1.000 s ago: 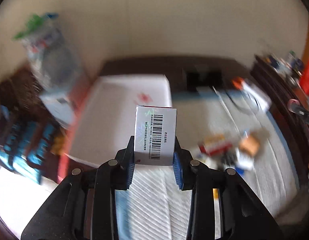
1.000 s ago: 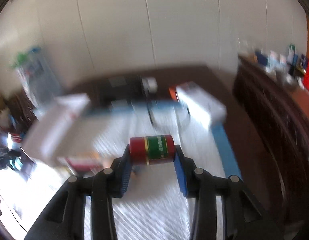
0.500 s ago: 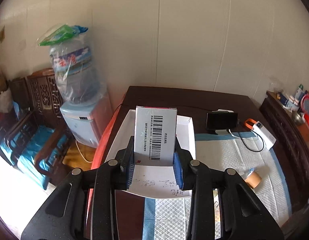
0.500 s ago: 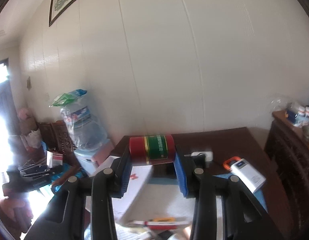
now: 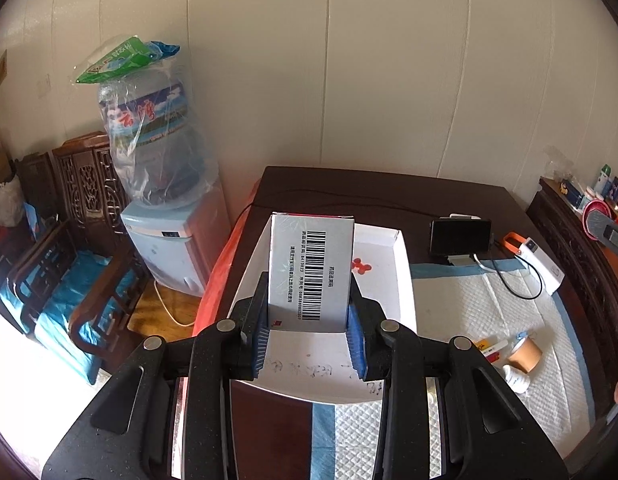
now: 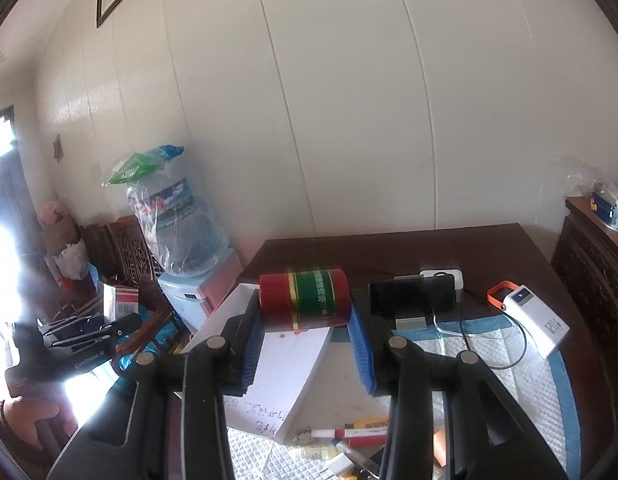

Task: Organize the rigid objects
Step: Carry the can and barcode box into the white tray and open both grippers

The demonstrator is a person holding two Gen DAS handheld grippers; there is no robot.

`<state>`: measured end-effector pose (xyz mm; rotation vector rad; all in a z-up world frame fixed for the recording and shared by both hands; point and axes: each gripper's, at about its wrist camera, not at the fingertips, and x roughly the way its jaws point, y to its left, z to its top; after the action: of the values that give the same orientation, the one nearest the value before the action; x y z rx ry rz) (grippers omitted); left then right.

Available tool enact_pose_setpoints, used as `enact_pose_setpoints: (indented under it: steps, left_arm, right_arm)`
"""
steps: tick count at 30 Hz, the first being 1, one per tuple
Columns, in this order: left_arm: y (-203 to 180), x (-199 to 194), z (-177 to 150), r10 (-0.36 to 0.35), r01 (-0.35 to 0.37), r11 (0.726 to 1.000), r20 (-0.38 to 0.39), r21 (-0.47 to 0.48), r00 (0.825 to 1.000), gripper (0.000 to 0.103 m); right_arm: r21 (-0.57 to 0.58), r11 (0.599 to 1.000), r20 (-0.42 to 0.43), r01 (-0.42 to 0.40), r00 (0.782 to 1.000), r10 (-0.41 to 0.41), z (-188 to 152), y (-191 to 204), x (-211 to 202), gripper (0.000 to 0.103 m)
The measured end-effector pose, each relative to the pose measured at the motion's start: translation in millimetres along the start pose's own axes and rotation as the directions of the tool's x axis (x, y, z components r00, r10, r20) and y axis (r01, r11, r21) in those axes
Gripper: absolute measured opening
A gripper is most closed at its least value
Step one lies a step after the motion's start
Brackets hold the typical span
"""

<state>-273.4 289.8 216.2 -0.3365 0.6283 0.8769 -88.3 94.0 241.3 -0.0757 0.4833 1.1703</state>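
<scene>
- Left wrist view: my left gripper (image 5: 309,316) has its blue pads (image 5: 260,340) pinched on the two sides of a grey carton (image 5: 311,270), held upright with the barcode face toward the camera.
- The carton hangs above a white open box (image 5: 403,280) that sits at the left edge of the dark table (image 5: 389,188); I cannot tell how far above the box floor it is.
- The carton and my fingers hide much of the box interior; handwriting on its near flap is too smeared to read.
- Right wrist view: my right gripper (image 6: 307,336) is clamped end to end on a red can with a green band (image 6: 305,298), lying sideways between the pads, over the table's left half.
- Below it lie the white box and, on the quilted mat (image 6: 489,360), a few pens and small packs cut off by my fingers and the frame bottom.
- At that view's left edge I see the other gripper with the carton, washed out by window glare.
</scene>
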Motion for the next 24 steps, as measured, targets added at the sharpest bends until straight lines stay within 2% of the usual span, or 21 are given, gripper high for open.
enact_pose_setpoints:
  steps: [8,14,20,24]
  left_arm:
    - [5,18,1,0.009,-0.009,1.000,-0.020,-0.006,1.000,0.032]
    - [8,37,-2,0.024,-0.024,1.000,-0.058,0.002,0.998,0.032]
    - [9,69,-12,0.046,-0.045,0.999,-0.129,0.016,0.991,0.032]
    - [9,96,-23,0.057,-0.052,0.998,-0.191,0.028,0.980,0.032]
  right_arm:
    - [-0.063,0.998,-0.034,-0.012,0.999,0.010,6,17,26,0.039]
    - [-0.091,0.995,-0.105,-0.047,0.994,0.037,1,29,58,0.039]
    - [-0.121,0.988,-0.241,-0.092,0.969,0.061,-25,43,104,0.039]
    - [-0.111,0.987,-0.334,-0.114,0.940,0.071,-48,48,134,0.039]
